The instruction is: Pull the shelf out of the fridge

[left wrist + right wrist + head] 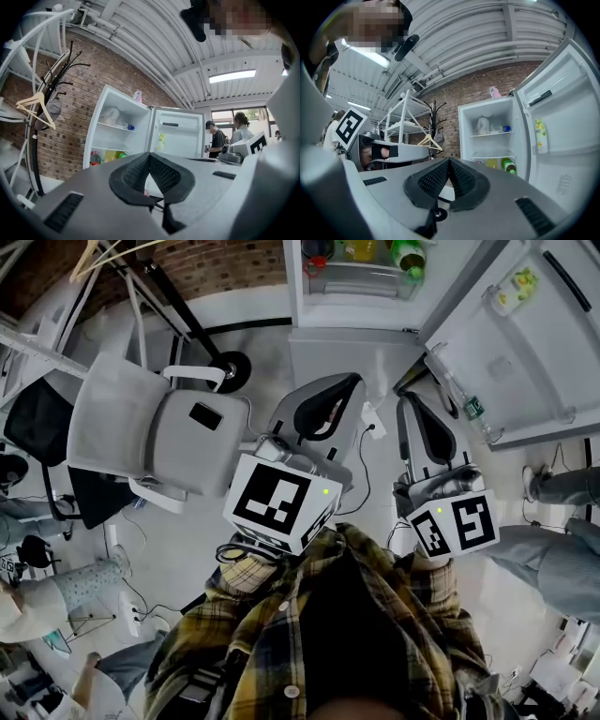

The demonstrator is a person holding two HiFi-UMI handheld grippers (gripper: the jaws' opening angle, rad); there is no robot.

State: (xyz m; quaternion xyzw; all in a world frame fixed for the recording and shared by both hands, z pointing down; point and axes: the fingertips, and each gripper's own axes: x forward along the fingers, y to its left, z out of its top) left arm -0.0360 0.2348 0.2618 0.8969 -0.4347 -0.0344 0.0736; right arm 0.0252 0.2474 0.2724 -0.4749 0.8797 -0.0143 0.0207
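Observation:
The white fridge (pixel 356 292) stands open ahead of me, its door (pixel 525 343) swung out to the right. In the left gripper view the fridge (pixel 119 136) shows a glass shelf (pixel 115 126) with a white bag and small items, and bottles below it. The right gripper view shows the same shelf (pixel 492 134) and a lower one (pixel 493 155). My left gripper (pixel 345 382) and right gripper (pixel 409 401) are held side by side, level, pointing at the fridge and well short of it. Both are shut, pads together with nothing between: left gripper (pixel 149 157), right gripper (pixel 449 162).
A grey office chair (pixel 150 432) stands close on the left. A coat rack with a wooden hanger (pixel 40 105) and a white rack (pixel 401 126) are left of the fridge. Two people (pixel 239 131) stand beyond the door. A yellow bottle (pixel 540 136) sits in the door.

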